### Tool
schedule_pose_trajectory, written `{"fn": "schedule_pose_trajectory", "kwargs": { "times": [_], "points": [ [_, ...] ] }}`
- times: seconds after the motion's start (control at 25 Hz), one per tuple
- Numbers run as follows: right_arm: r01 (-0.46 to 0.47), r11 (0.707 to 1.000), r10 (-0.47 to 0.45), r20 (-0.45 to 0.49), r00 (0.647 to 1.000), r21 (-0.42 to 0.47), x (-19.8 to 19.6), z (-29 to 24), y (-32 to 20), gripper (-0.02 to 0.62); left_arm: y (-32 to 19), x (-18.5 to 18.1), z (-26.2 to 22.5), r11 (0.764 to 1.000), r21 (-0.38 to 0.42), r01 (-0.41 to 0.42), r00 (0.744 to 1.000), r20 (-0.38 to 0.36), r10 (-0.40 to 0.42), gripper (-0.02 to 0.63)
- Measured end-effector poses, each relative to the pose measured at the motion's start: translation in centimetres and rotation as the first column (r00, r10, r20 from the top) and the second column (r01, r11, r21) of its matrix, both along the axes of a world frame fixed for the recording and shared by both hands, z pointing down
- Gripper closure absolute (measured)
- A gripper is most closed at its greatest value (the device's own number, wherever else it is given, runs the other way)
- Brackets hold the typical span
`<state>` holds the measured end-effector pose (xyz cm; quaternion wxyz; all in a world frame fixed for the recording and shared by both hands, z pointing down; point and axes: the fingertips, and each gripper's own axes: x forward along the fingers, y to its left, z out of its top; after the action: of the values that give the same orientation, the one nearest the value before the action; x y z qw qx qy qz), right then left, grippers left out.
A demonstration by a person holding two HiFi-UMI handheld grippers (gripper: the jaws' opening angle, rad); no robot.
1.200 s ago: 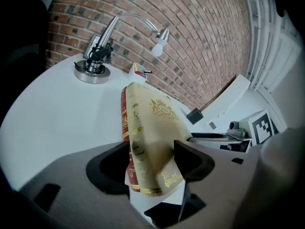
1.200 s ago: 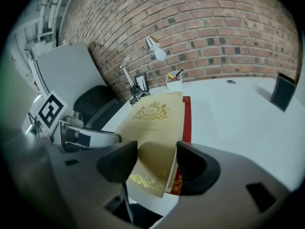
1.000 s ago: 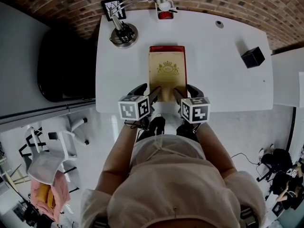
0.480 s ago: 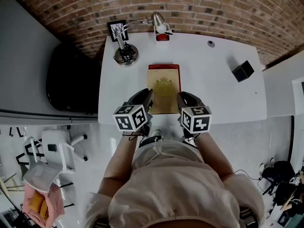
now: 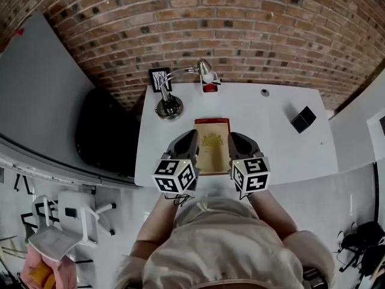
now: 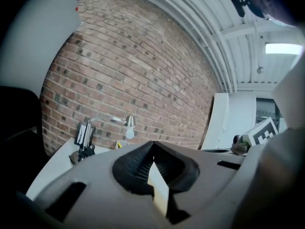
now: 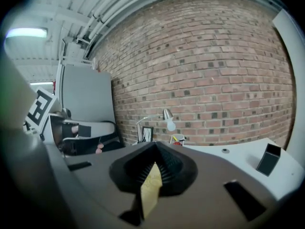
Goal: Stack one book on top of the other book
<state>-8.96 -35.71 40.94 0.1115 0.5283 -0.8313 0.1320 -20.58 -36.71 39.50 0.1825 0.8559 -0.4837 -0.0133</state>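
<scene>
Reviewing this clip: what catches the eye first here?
The left gripper and right gripper, each with a marker cube, hang with jaws shut above the table's near edge. Between them a tan book lies on a red book. A lamp stands back left, before a brick wall.

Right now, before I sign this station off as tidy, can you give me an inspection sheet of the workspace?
Surface: white table, set against the brick wall.
Job's things: tan book lies on the red book, mid-table; the stack looks done.
Clutter: desk lamp, picture frame and small red item at the back; black box toward the right.
Grippers: left gripper and right gripper are both shut above the stack's near end and appear to hold nothing.
Cables: nothing seen on the table.
Surroundings: dark chair left of the table, white chair on the floor.
</scene>
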Motion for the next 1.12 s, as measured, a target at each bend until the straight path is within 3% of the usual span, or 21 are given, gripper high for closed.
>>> {"fn": "schedule_pose_trajectory", "kwargs": {
  "times": [0.2, 0.4, 1.12],
  "points": [
    [-0.015, 0.994, 0.011, 0.032, 0.999, 0.107, -0.5, -3.7, 0.0, 0.569, 0.3, -0.1, -4.1, 0.987, 0.158, 0.0, 0.997, 0.078, -0.013, 0.588],
    [-0.031, 0.978, 0.03, 0.007, 1.0, 0.207, -0.5, -6.0, 0.3, 0.569, 0.4, -0.2, -6.0, 0.975, 0.22, -0.006, 0.996, 0.086, -0.013, 0.588],
    [-0.04, 0.981, 0.043, -0.011, 0.999, 0.188, -2.2, -4.4, 2.9, 0.569, 2.4, -1.3, -4.0, 0.986, 0.16, -0.044, 0.994, 0.107, 0.027, 0.586]
  ]
}}
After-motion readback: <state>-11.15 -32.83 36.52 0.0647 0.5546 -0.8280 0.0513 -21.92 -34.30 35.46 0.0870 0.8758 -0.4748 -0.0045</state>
